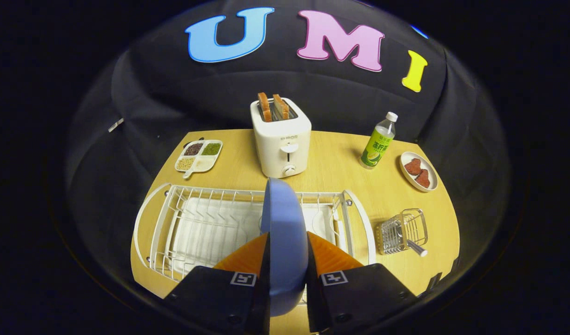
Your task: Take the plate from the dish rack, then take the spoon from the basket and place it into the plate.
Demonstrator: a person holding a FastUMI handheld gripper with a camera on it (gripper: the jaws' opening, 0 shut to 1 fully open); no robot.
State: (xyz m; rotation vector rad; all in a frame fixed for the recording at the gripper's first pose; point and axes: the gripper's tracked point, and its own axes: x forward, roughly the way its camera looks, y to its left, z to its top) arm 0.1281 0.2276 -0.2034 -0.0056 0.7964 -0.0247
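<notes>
The blue plate [283, 242] is held edge-on between the fingers [285, 260], which are clamped against its two faces, above the white dish rack [192, 228] on the tabletop [341, 163]. What appears to be the spoon's [415, 247] handle is seen protruding from the wire basket [402, 230], just beside the rack. A toaster [281, 137] is seen beyond the plate.

Toaster [282, 139] — bottle [377, 142] — sectioned tray [199, 156].

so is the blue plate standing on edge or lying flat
On edge: the blue plate stands upright, edge-on between the gripper fingers, which press on both faces, above the dish rack.
</notes>
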